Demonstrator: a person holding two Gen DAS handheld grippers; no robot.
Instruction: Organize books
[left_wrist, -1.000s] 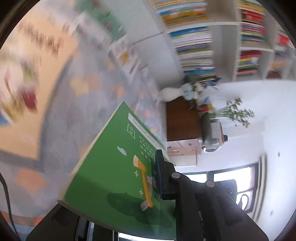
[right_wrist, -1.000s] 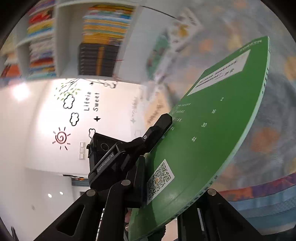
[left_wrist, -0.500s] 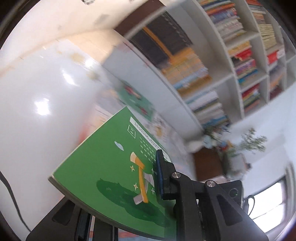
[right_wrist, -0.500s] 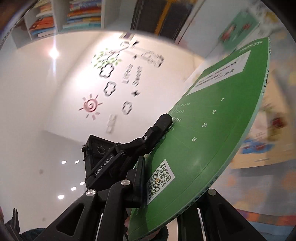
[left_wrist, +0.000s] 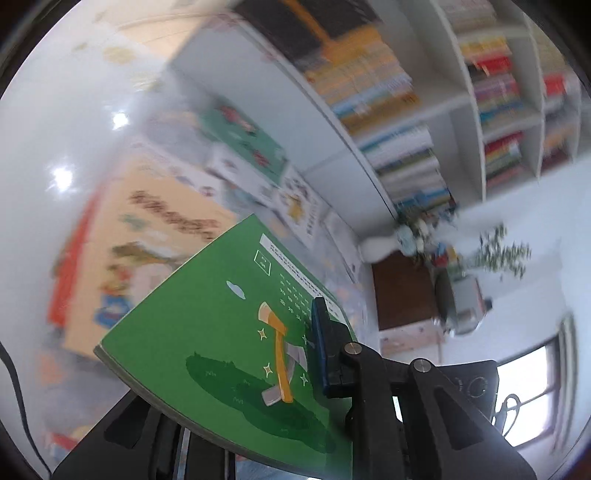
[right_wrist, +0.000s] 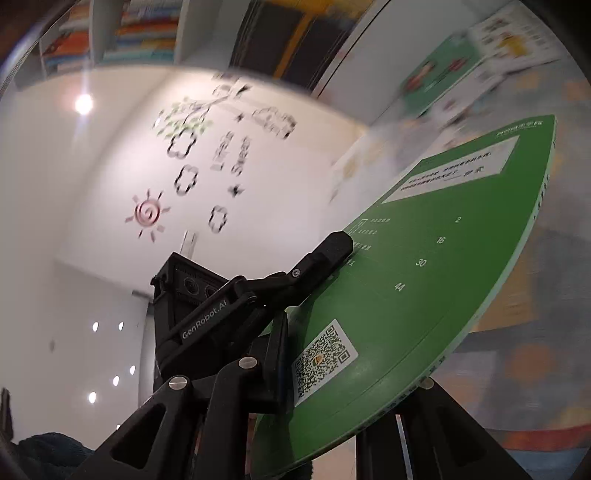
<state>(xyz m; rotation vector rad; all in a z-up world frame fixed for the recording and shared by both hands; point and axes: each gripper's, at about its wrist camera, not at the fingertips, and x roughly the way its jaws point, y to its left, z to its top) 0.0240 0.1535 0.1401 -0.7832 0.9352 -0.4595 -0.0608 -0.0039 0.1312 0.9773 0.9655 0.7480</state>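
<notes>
A thin green book (left_wrist: 221, 325) is held off the floor by both grippers. Its front cover with an axe drawing faces the left wrist camera. My left gripper (left_wrist: 236, 369) is shut on it, the blue pad (left_wrist: 318, 332) pressing the cover. In the right wrist view the same green book (right_wrist: 424, 280) shows its back cover with a QR code. My right gripper (right_wrist: 351, 373) is shut on its lower edge. The left gripper's black finger (right_wrist: 327, 254) clamps the book's left side there.
A white bookshelf (left_wrist: 454, 110) full of colourful books runs across the back. Several picture books (left_wrist: 243, 144) lie on the floor, a large orange one (left_wrist: 155, 236) nearest. A brown cabinet (left_wrist: 402, 291) and a plant (left_wrist: 502, 254) stand right. A decal-covered white wall (right_wrist: 184, 177) is left.
Both cameras have swung with the book: the views went from the carpet up to the wall and shelves. The green book has stayed clamped in both grippers throughout.
</notes>
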